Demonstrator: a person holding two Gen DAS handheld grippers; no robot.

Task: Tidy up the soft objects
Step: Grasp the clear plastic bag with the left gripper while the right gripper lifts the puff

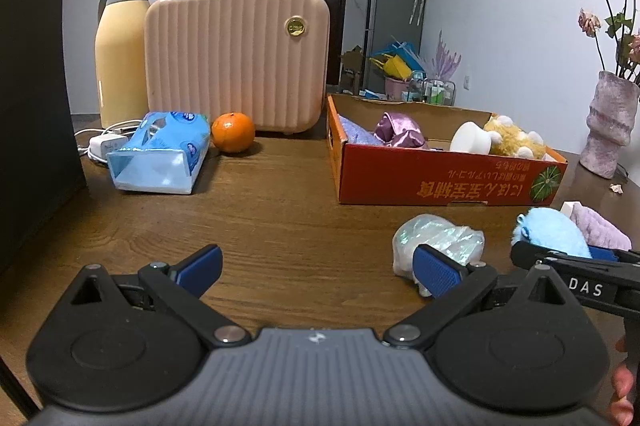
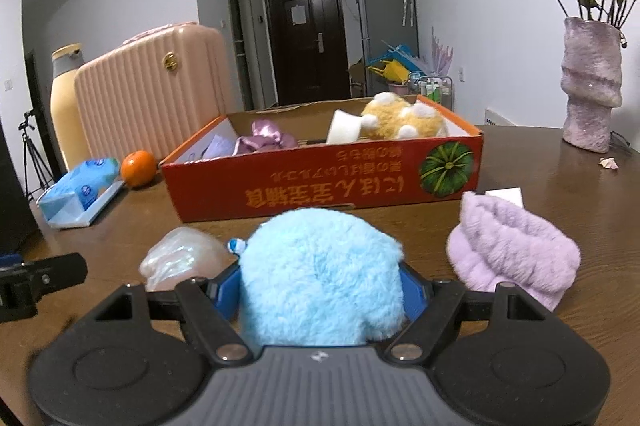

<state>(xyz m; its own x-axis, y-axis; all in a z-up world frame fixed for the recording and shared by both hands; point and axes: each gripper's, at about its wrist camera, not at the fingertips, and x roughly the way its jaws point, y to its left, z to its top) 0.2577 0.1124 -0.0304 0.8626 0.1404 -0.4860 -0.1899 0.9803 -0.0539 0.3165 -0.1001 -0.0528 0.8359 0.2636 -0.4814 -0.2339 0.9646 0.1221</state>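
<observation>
A fluffy blue plush ball [image 2: 320, 274] sits between the blue pads of my right gripper [image 2: 316, 286], which is shut on it just in front of the red cardboard box [image 2: 320, 182]. The box holds a yellow plush toy [image 2: 400, 118], a white sponge [image 2: 346, 126] and a shiny purple scrunchie [image 2: 264, 138]. A lilac fluffy band [image 2: 516, 258] lies to the right, a clear plastic-wrapped soft item [image 2: 180, 258] to the left. My left gripper [image 1: 316, 270] is open and empty over the wooden table, with the wrapped item [image 1: 440, 238] by its right finger. The blue ball [image 1: 552, 230] shows at its right.
A pink ribbed case [image 1: 236, 58], a cream thermos [image 1: 120, 54], a blue tissue pack [image 1: 160, 154], an orange [image 1: 233, 132] and a white charger [image 1: 102, 142] stand at the back left. A dark block [image 1: 32, 86] is at the left. A pink vase with dried roses [image 2: 590, 82] stands at the right.
</observation>
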